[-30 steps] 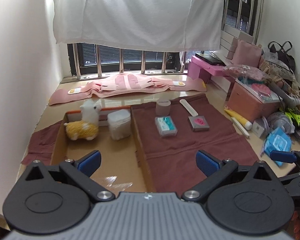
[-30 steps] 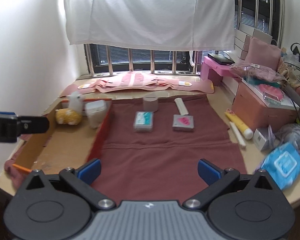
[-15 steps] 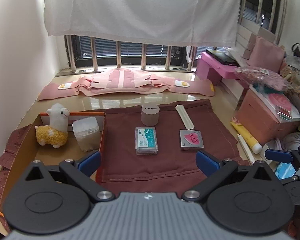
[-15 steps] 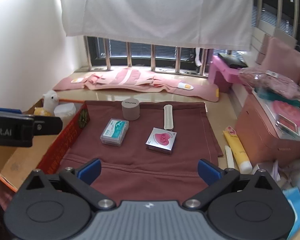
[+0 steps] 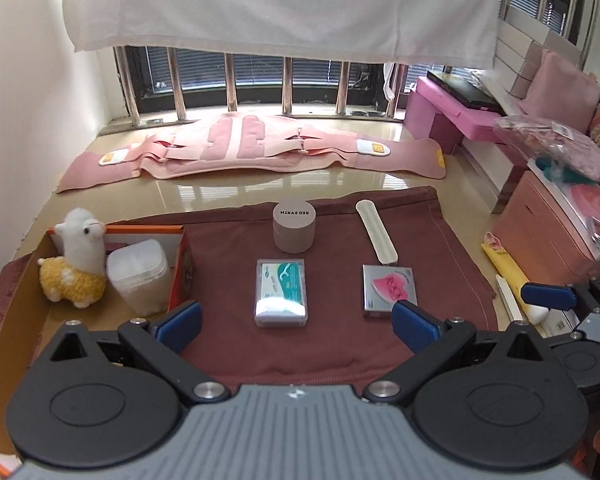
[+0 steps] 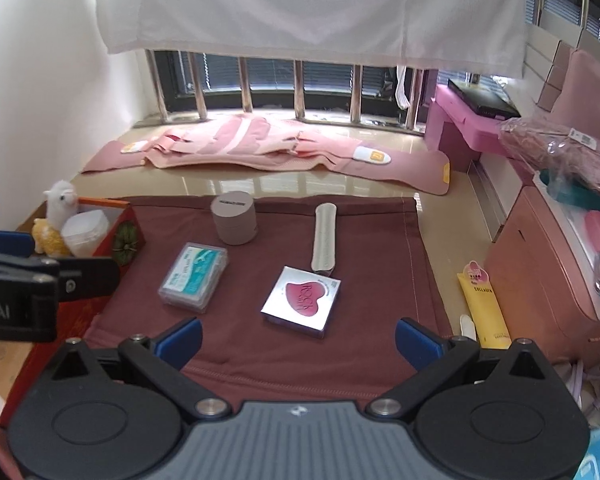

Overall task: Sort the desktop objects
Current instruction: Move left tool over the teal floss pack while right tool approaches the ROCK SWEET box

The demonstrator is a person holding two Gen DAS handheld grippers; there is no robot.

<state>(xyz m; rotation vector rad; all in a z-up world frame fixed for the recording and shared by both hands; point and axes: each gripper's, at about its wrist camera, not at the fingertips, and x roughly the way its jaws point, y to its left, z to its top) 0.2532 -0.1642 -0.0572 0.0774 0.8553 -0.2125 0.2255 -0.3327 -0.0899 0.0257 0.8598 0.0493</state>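
Observation:
On the maroon cloth [image 5: 340, 344] lie a clear floss-pick box [image 5: 281, 293], a silver box with a pink heart [image 5: 389, 290], a round taupe jar [image 5: 294, 225] and a beige nail file [image 5: 377, 231]. The same items show in the right wrist view: floss box [image 6: 194, 277], heart box [image 6: 302, 301], jar [image 6: 235, 219], file [image 6: 325, 238]. A cardboard box [image 5: 16, 312] at left holds a plush alpaca [image 5: 74, 268] and a cotton-swab tub [image 5: 138, 276]. My left gripper [image 5: 296, 322] is open and empty just before the floss box. My right gripper [image 6: 298, 336] is open and empty just before the heart box.
A pink belt [image 5: 260, 152] lies under the barred window. At right are a pink storage box [image 6: 556, 264], a yellow tube [image 6: 482, 304] and a magenta box [image 5: 456, 120]. A white wall bounds the left side.
Both grippers have moved forward and down toward the cloth. The left view has swung from the cardboard box to the floss box; the right view now centres the heart box. Both stayed open.

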